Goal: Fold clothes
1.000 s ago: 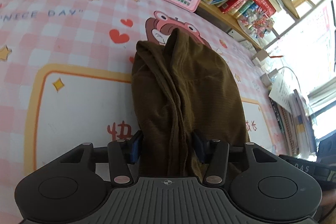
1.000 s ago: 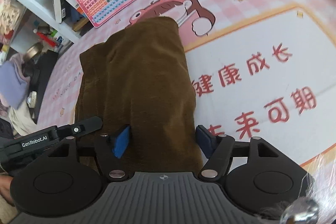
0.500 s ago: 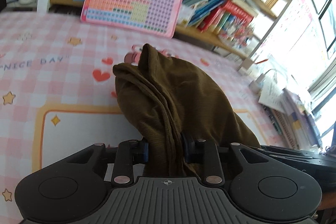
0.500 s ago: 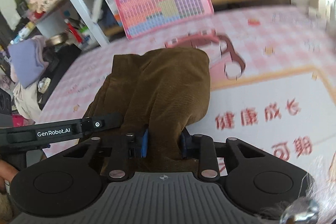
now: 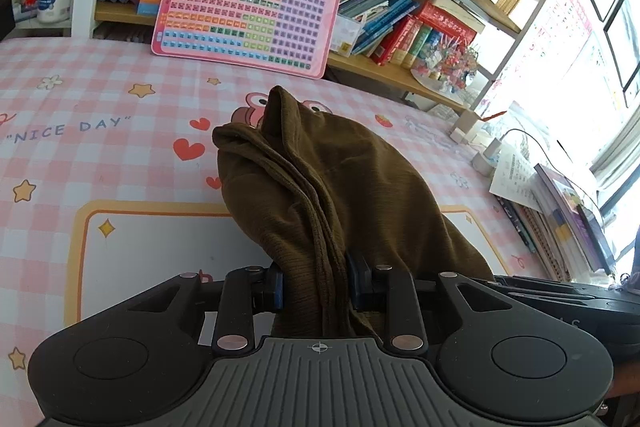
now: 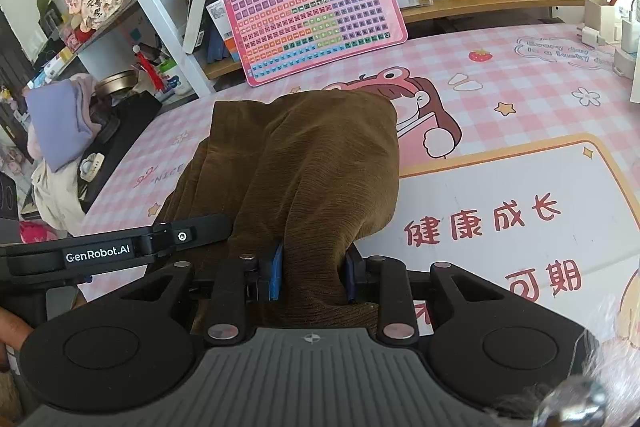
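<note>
- We are gripping the brown garment (image 5: 332, 187) with our left gripper (image 5: 314, 285), low at the frame's centre, its blue pads pinching a bunched edge.
- Our right gripper (image 6: 312, 277) is clamping the cloth (image 6: 312, 163) likewise.
- The garment is draping forward onto the pink checked mat (image 5: 100, 147), mid-frame.

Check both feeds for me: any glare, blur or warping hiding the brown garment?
Left wrist: window at right blown out, shelves bent by fisheye, brown garment sharp. Right wrist: garment evenly lit and sharp; blurred fuzzy object at lower right.
</note>
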`<state>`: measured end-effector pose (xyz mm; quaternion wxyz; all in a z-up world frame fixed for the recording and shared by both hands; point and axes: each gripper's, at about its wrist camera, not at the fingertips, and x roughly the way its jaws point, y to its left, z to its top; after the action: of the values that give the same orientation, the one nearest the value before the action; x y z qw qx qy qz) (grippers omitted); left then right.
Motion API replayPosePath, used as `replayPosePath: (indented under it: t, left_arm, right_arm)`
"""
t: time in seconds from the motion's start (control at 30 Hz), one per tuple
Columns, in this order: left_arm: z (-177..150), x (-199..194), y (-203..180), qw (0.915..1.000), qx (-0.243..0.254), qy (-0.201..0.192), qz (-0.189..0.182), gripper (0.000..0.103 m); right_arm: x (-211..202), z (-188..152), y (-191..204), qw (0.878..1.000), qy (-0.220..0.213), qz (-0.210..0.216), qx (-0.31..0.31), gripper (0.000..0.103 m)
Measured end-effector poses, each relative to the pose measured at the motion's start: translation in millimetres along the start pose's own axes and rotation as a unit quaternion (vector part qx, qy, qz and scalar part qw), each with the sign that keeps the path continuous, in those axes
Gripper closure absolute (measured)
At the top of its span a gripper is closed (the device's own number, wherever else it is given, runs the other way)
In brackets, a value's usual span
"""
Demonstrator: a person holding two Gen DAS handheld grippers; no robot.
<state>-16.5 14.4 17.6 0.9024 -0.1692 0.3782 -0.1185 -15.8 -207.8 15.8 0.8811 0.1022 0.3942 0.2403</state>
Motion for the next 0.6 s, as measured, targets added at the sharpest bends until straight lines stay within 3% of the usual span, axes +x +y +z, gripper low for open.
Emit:
replayPosePath:
  t: [0.27, 0.6]
  left_arm:
    - [-0.3, 5.6, -15.4, 0.9995, -0.020, -0.012, 0.022, 0.076]
    - [4.6, 27.7, -56.9, 0.9983, -0.027, -0.014, 0.050, 0.076]
  right_arm:
    - [-1.2, 10.3, -12.5, 0.999, 0.004, 0.020, -0.030, 0.076]
    - [-9.1, 32.3, -61.4, 0.998, 0.014, 0.052, -0.034, 0.076]
